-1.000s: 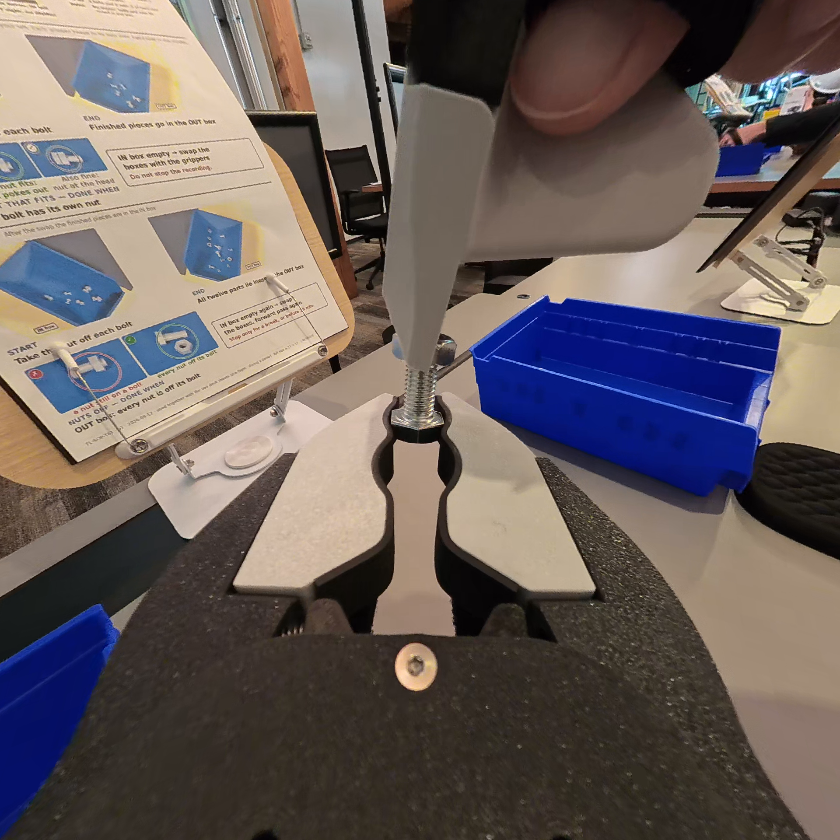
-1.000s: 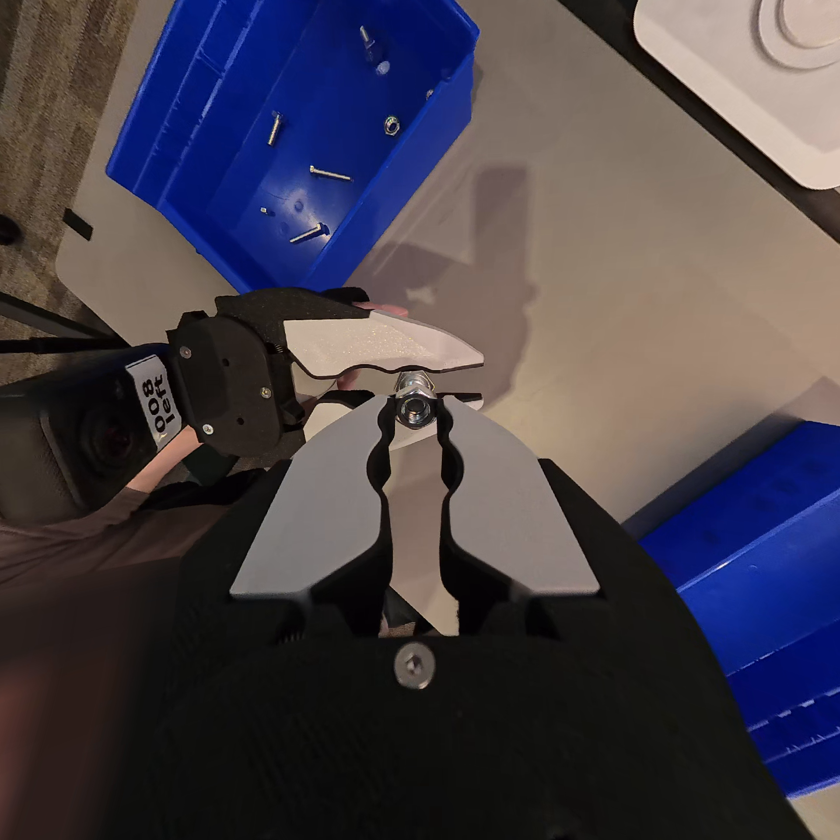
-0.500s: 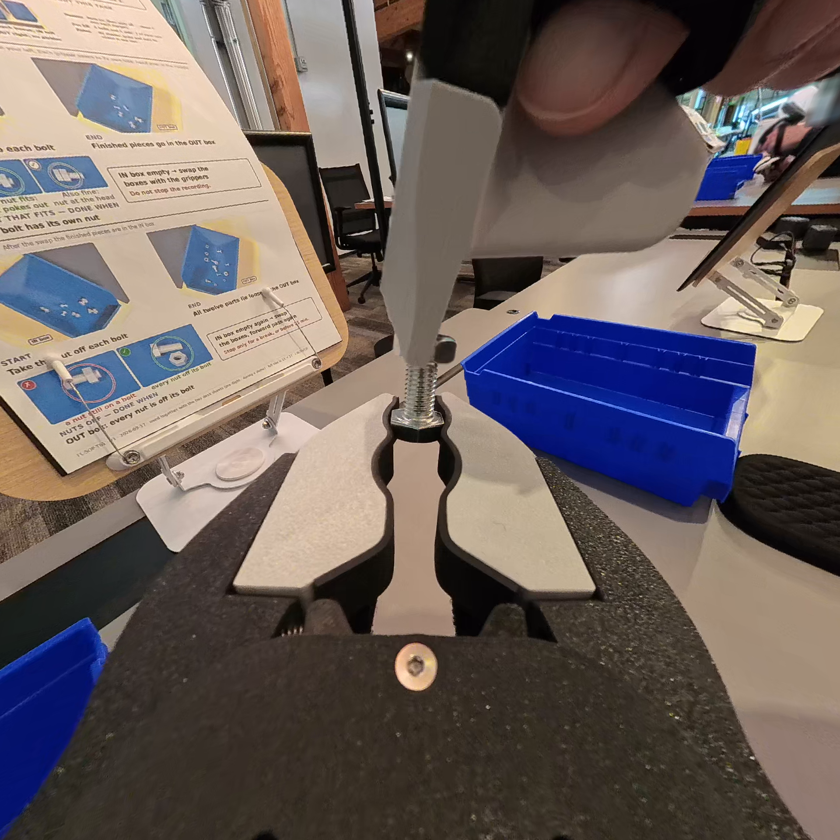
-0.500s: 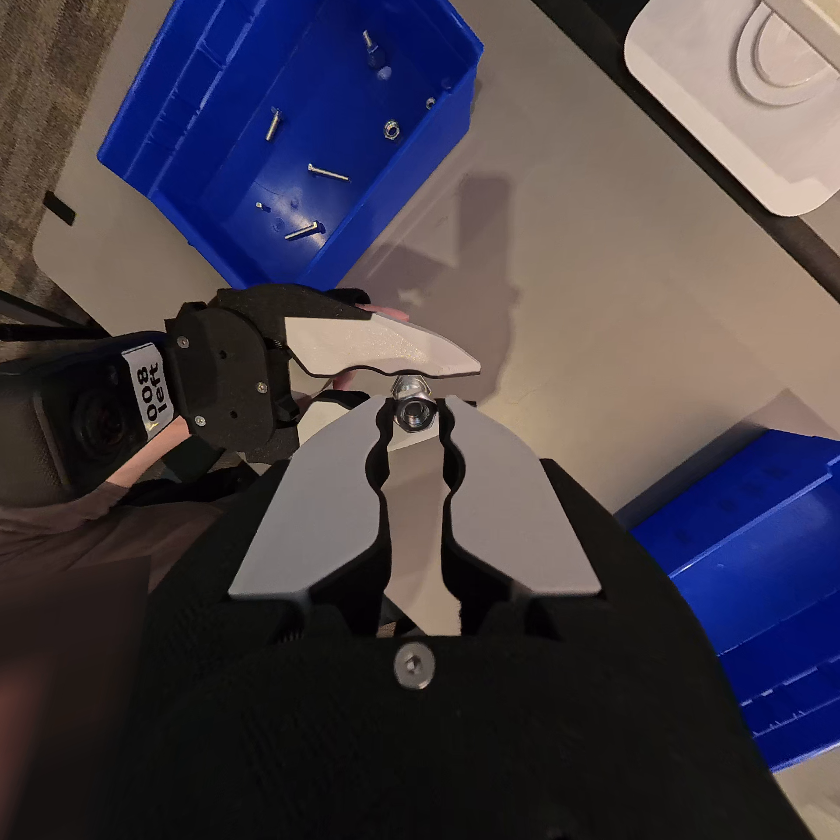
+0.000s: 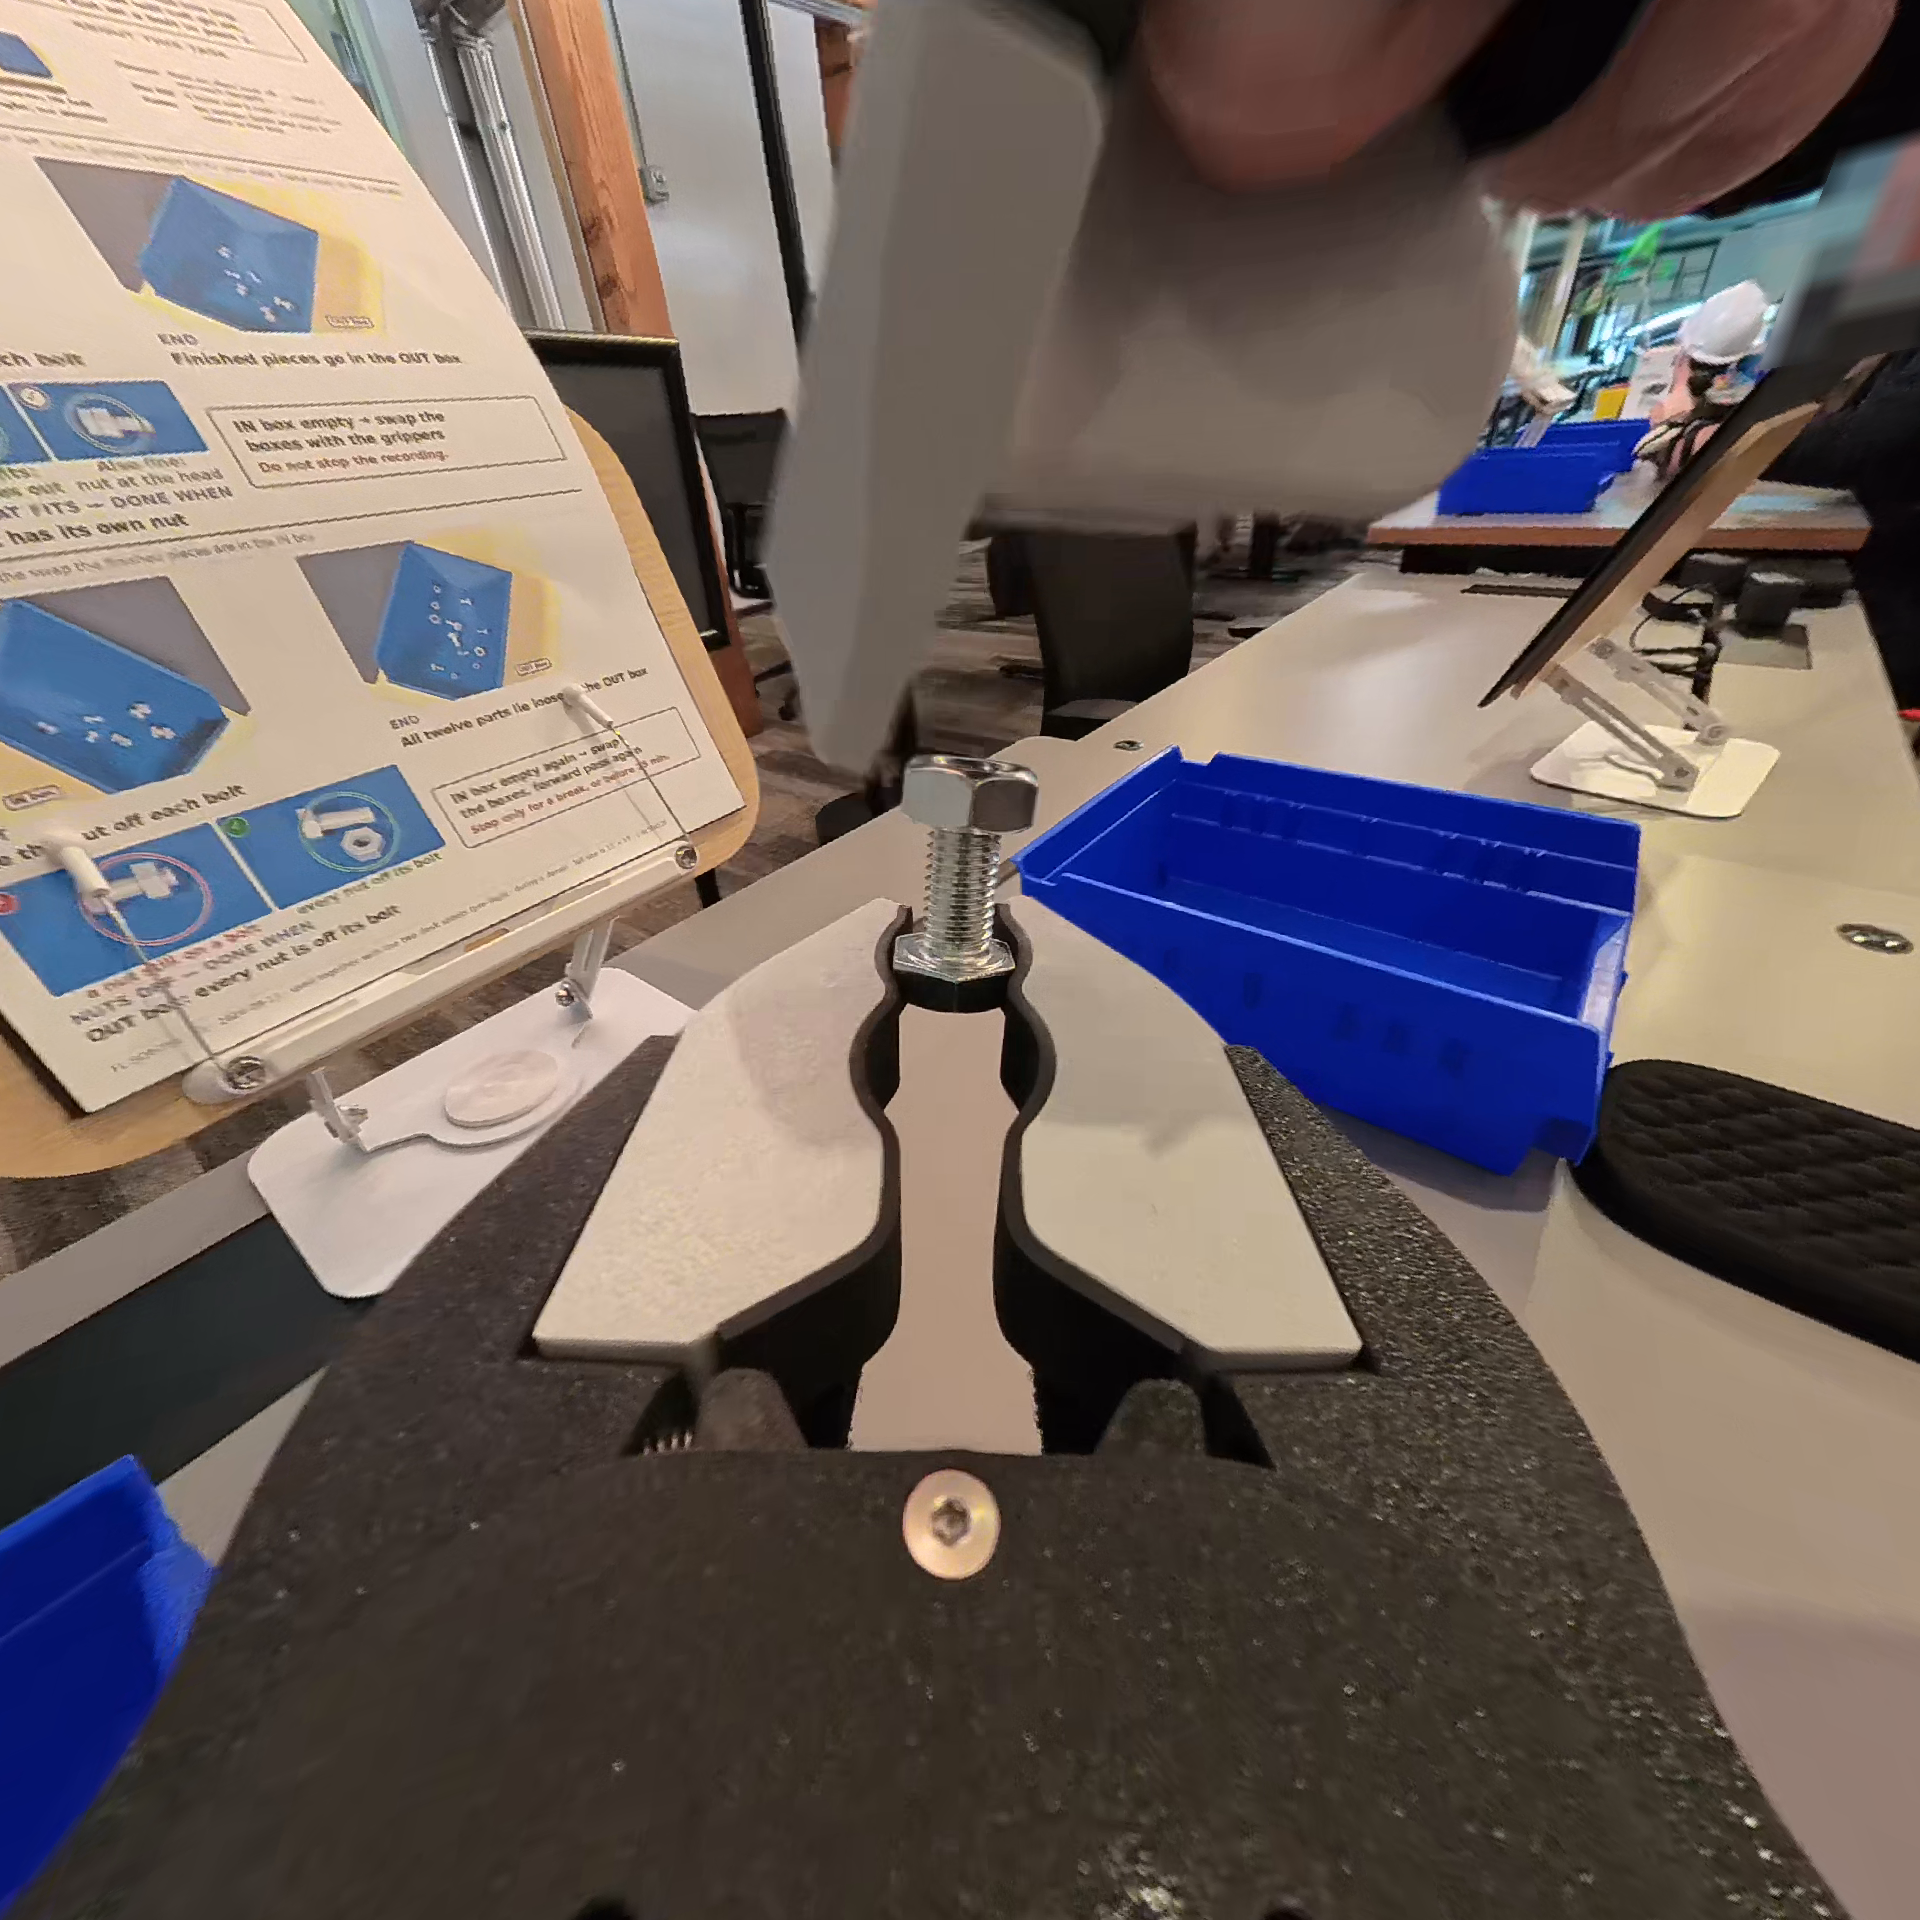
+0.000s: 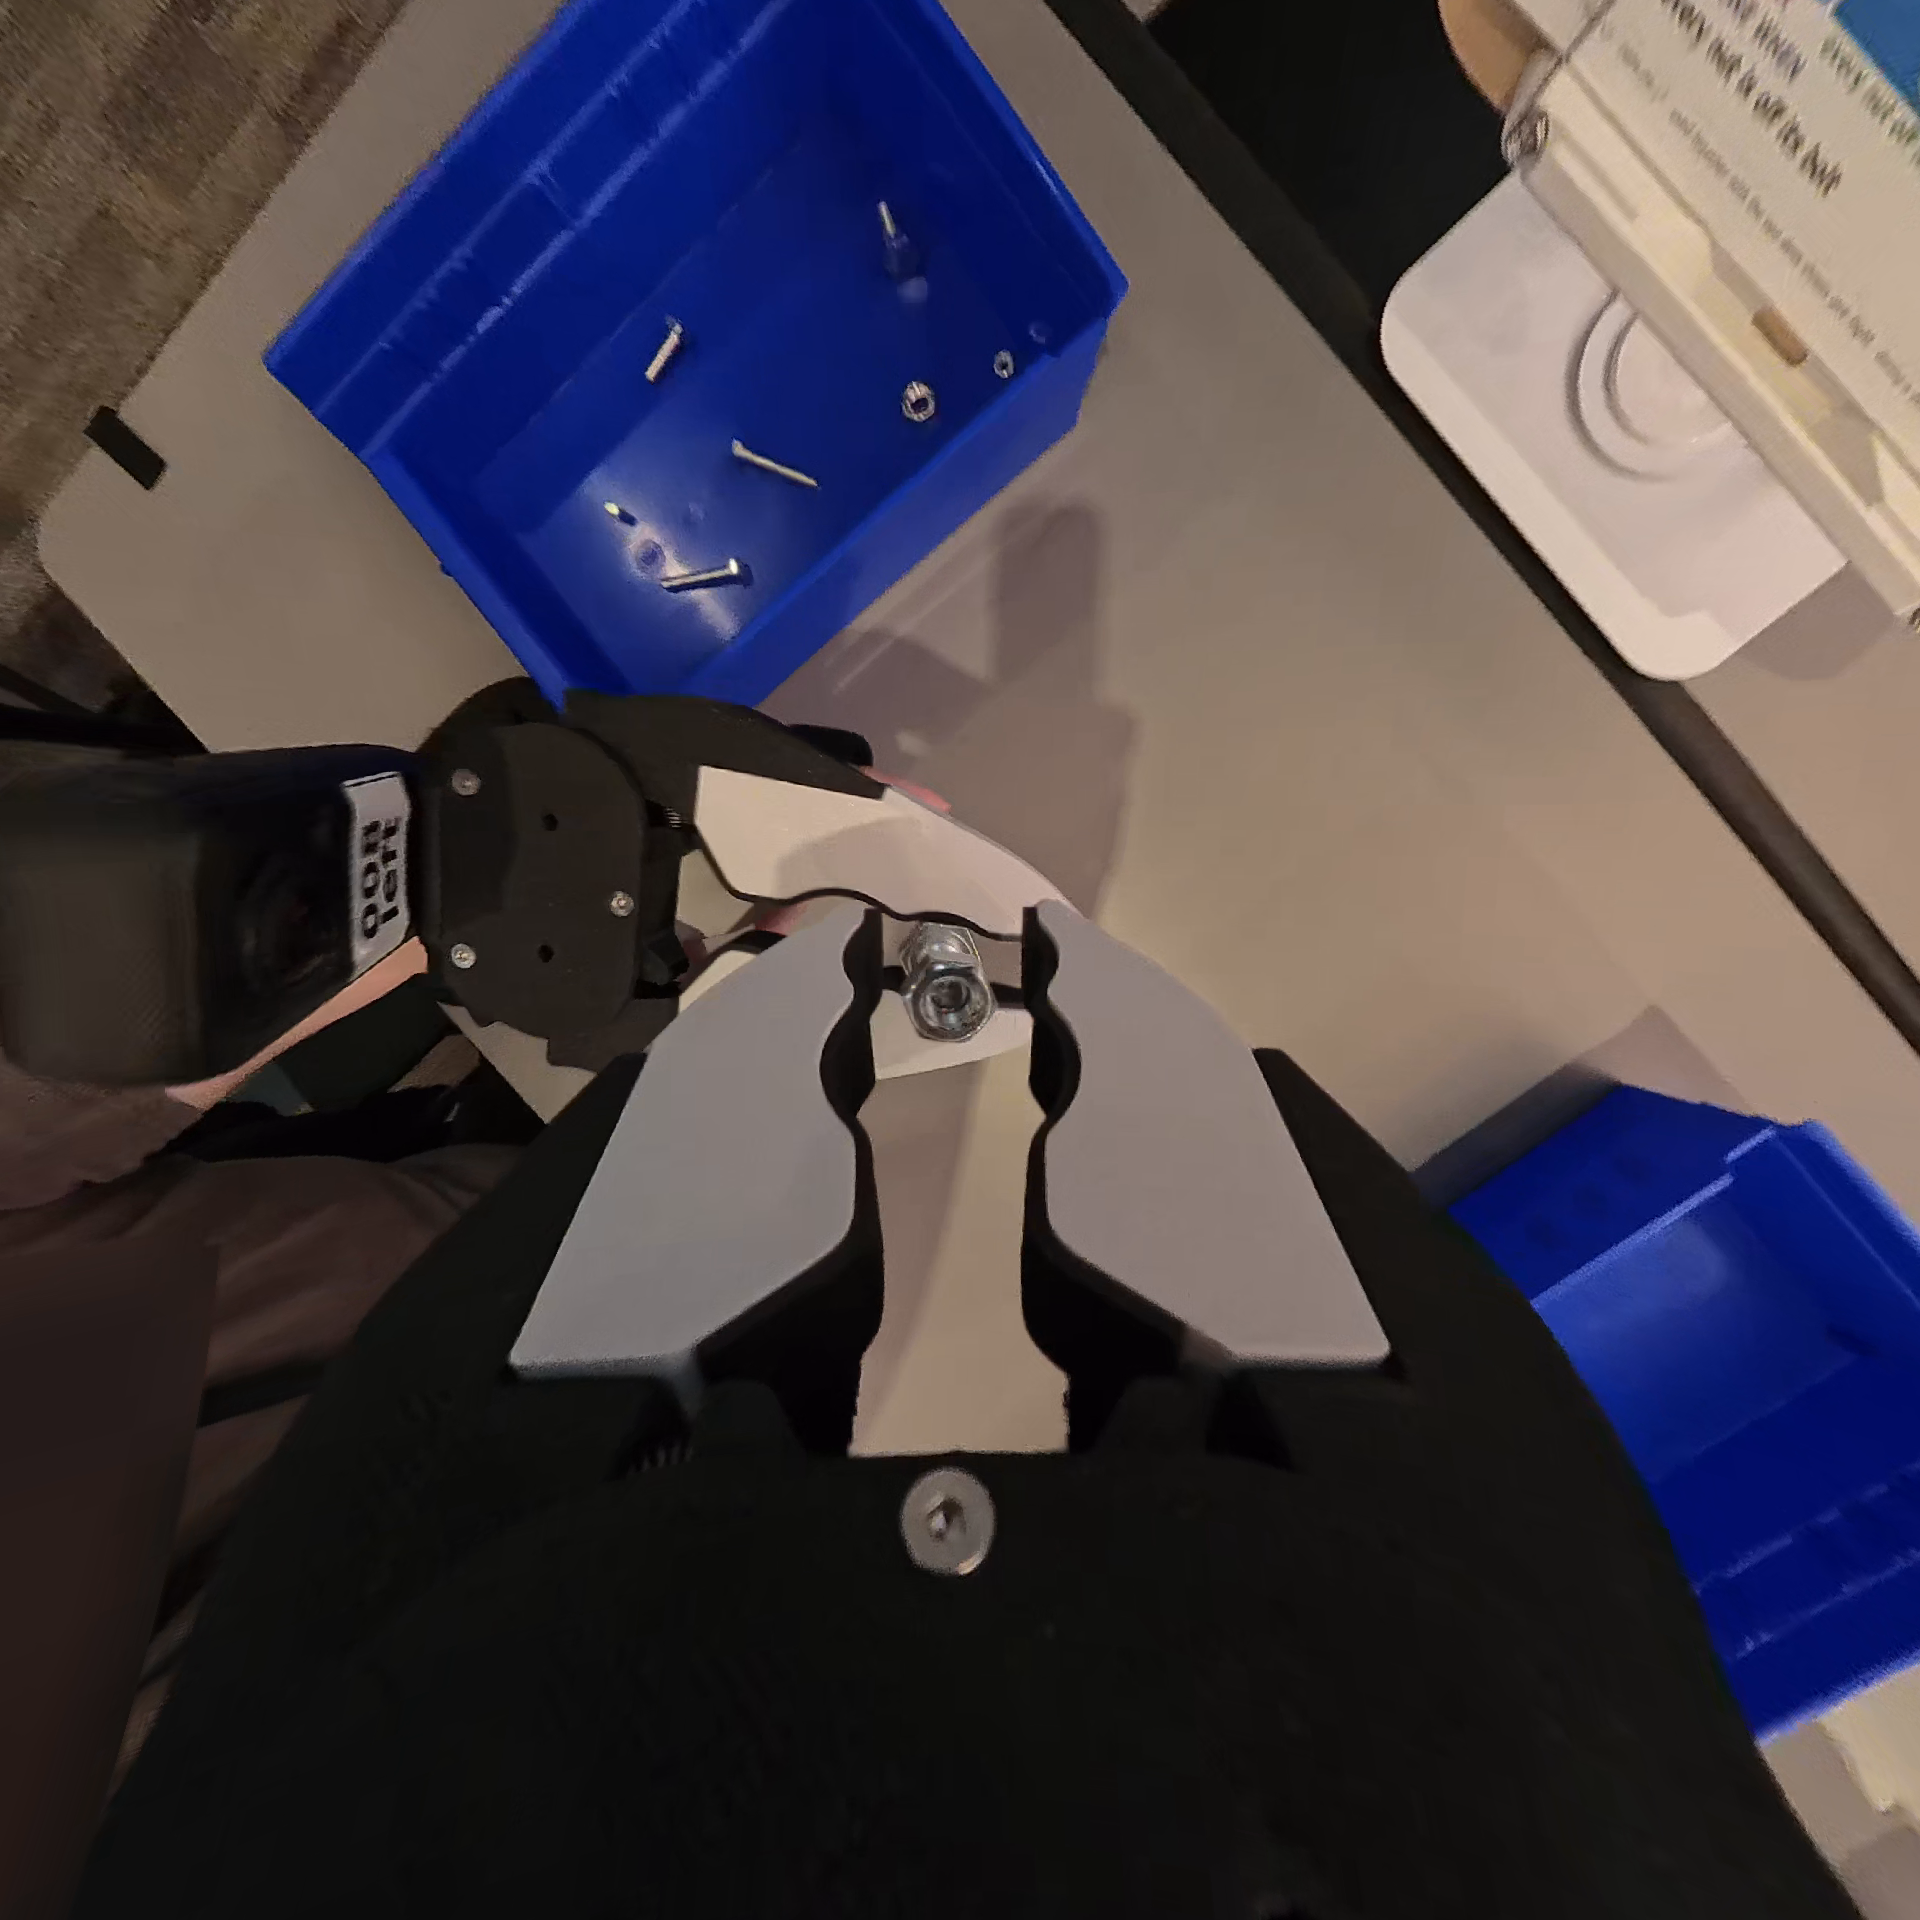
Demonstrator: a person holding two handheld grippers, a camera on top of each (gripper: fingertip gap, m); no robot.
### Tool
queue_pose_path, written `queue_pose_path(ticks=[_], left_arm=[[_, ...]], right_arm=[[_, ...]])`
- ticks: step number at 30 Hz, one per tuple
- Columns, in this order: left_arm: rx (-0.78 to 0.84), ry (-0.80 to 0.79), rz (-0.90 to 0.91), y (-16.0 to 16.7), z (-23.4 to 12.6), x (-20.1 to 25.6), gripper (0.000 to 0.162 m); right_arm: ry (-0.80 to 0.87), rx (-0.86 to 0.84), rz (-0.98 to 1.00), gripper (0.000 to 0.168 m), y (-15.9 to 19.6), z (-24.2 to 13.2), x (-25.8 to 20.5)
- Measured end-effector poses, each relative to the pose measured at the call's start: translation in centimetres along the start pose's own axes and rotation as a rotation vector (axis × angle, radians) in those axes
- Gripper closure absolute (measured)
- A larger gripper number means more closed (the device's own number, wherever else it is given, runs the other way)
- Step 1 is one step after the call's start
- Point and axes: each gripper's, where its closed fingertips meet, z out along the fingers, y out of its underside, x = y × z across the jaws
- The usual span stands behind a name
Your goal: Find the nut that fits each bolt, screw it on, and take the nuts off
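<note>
My left gripper is shut on a silver hex nut. A silver bolt stands upright in the nut, threads showing, its hex head on top. My right gripper is open and looks straight down on the bolt head, its tips either side of the head and clear of it. In the left wrist view its blurred finger hangs above the bolt, held by a hand. The left gripper's upper finger shows in the right wrist view.
A blue bin holding several loose bolts and nuts sits on the grey table behind the left gripper. A second blue bin stands to the right, also in the right wrist view. An instruction sheet on a stand is at left, a black pad at right. My hands' fingertips stand some 5 centimeters from each other.
My right gripper has opened, let go of the bolt head and lifted away from it. The left gripper still holds the nut with the bolt in it.
</note>
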Motion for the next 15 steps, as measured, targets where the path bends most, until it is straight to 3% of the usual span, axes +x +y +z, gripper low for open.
queue_pose_path(ticks=[4, 10, 15], left_arm=[[0.002, 0.069, -0.048, -0.1, 0.0, 0.6, 0.148], [0.011, 0.299, -0.132, -0.9, -0.5, 3.1, 0.148], [0.052, 0.436, -0.185, -1.9, -1.2, 4.9, 0.148]], right_arm=[[-0.055, 0.111, -0.158, 0.136, -1.0, -1.9, -1.4], [-0.212, 0.421, -0.564, 0.119, 1.3, -6.5, -3.2], [-0.293, 0.678, -0.622, 0.106, 3.0, -7.0, -3.2]])
